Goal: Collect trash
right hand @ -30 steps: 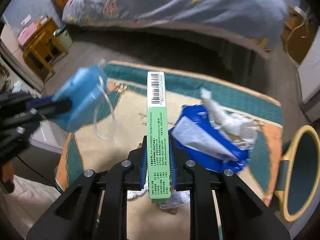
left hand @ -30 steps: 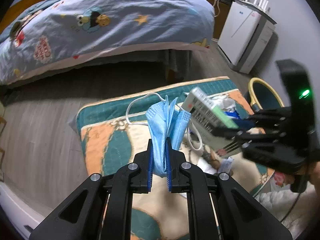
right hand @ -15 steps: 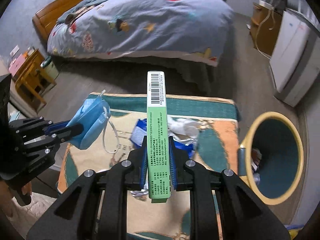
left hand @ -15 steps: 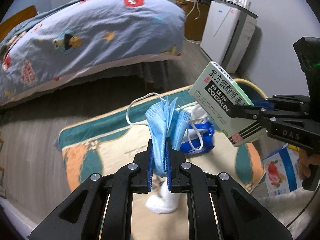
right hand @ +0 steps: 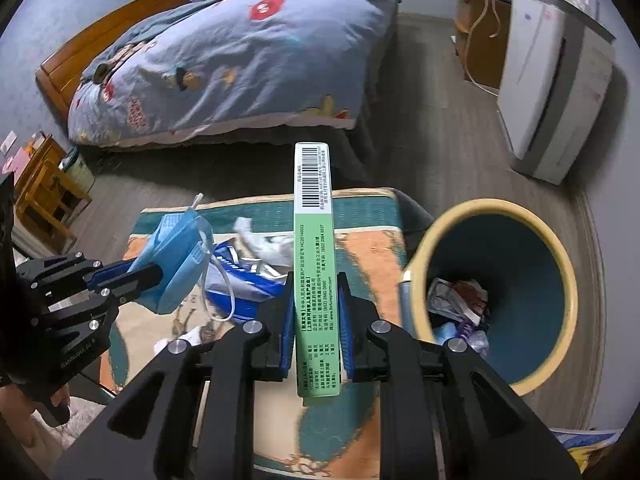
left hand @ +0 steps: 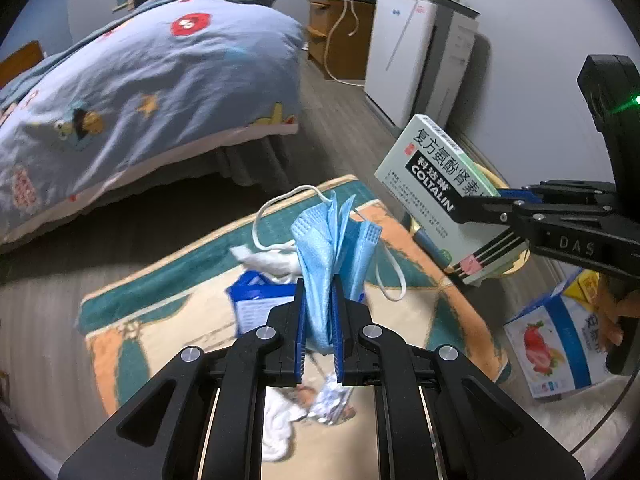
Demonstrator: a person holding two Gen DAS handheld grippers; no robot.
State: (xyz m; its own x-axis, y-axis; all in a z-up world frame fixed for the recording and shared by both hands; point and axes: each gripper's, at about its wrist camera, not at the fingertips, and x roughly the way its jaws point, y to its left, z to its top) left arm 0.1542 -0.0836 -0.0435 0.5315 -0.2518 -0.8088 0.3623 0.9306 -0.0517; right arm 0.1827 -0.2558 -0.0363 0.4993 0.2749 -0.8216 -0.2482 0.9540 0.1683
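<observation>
Fingers of the left gripper [left hand: 318, 316] are clenched on a crumpled blue face mask [left hand: 334, 240], its white ear loops hanging loose on either side, while the right gripper [right hand: 316, 316] pinches a green-and-white medicine box [right hand: 314, 248] by its broad faces, barcode end pointing away from the camera. Both items hang in the air above a patterned rug [right hand: 368, 248] of teal, orange and cream. Just off the rug's right edge stands a round waste bin [right hand: 560, 264] with a yellow rim and dark blue inside; at its bottom lie crumpled wrappers and some purple and pale scraps. On the rug rest a blue plastic packet [left hand: 260, 300], a wad of white tissue [left hand: 272, 258], a piece of crinkled foil [left hand: 332, 400] and another white tissue [left hand: 276, 428]. A carton with a strawberry picture [left hand: 556, 340] sits on the floor near the right hand. Beyond the rug are a grey wood-look floor, a bed under a blue cartoon quilt [right hand: 240, 60], a white air purifier [right hand: 548, 88] against the wall and a small wooden cabinet [left hand: 340, 28].
</observation>
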